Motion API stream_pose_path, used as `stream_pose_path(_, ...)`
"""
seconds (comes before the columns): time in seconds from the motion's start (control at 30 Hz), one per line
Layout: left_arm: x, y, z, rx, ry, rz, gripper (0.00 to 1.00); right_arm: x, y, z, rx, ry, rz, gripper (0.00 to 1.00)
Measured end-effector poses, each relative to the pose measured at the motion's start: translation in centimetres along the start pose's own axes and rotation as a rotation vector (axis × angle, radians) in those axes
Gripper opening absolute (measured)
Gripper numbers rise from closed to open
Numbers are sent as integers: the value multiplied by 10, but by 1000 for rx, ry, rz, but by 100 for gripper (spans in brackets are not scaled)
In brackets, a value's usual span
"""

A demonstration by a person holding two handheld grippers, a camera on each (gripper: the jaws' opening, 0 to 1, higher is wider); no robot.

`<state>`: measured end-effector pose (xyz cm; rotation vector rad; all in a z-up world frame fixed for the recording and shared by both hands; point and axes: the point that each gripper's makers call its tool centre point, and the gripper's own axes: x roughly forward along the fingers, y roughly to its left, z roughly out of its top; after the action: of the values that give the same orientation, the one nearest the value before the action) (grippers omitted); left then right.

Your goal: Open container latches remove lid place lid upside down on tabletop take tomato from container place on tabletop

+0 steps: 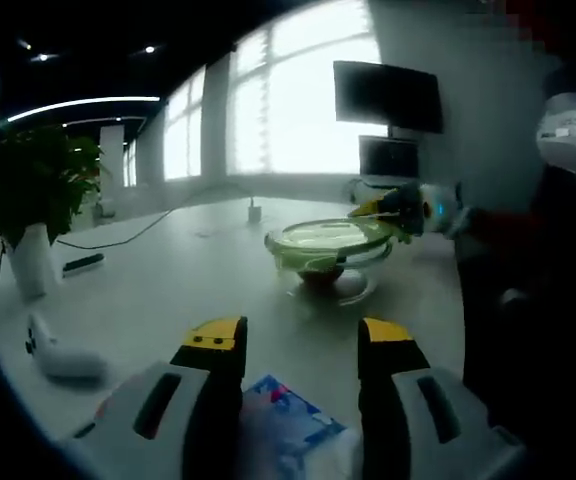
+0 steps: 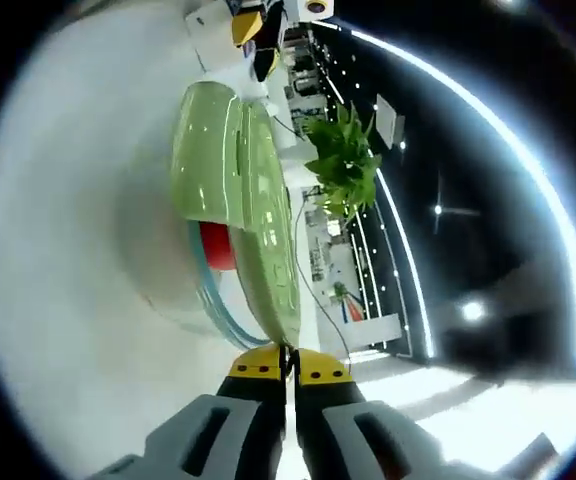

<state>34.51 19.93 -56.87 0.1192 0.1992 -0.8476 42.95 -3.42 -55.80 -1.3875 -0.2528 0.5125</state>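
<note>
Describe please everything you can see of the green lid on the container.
The green lid is round, translucent and glossy, probably plastic, with a raised rim and a flap hanging at one side. In the left gripper view it is lifted above the clear container and tilted, not seated on it. The right gripper pinches its edge with jaws closed; this gripper appears at the lid's far side in the left gripper view. Below the lid a red tomato shows in the container. The left gripper is apart from it, jaws open.

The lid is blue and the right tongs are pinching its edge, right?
Not quite. The lid is green, not blue, as the right gripper view shows. The right tongs are pinching its edge, just as you said.
</note>
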Motion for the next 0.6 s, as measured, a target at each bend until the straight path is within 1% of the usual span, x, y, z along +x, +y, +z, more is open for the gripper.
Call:
stream_pose_path(0.07, 0, 0, 0, -1, -1, -1, 37, 0, 2, 0, 17, -5, 24, 0)
stream_pose_path(0.2, 0, 0, 0, 2, 2, 3, 37, -4, 3, 2, 31, -13, 29, 0)
stream_pose_path(0.27, 0, 1, -1, 2, 4, 5, 37, -6, -2, 3, 74, -16, 22, 0)
stream_pose_path(0.3, 0, 1, -1, 5, 5, 4, 37, -6, -5, 3, 82, -16, 17, 0)
stream_pose_path(0.37, 0, 0, -1, 7, 8, 3, 37, -7, -7, 2, 124, -13, 24, 0)
stream_pose_path(0.4, 0, 1, -1, 7, 8, 3, 37, -8, -8, 2, 127, -18, 20, 0)
stream_pose_path(0.43, 0, 1, -1, 7, 8, 4, 37, -8, -8, 3, 159, -25, 32, 0)
stream_pose_path(0.5, 0, 1, -1, 7, 7, 3, 37, -9, -12, 4, 176, -27, 34, 0)
stream_pose_path(0.57, 0, 1, -1, 8, 8, 3, 37, -10, -14, 6, 212, -31, 58, 0)
stream_pose_path(0.6, 0, 0, -1, 9, 8, 3, 37, -11, -18, 7, 223, -30, 56, 0)
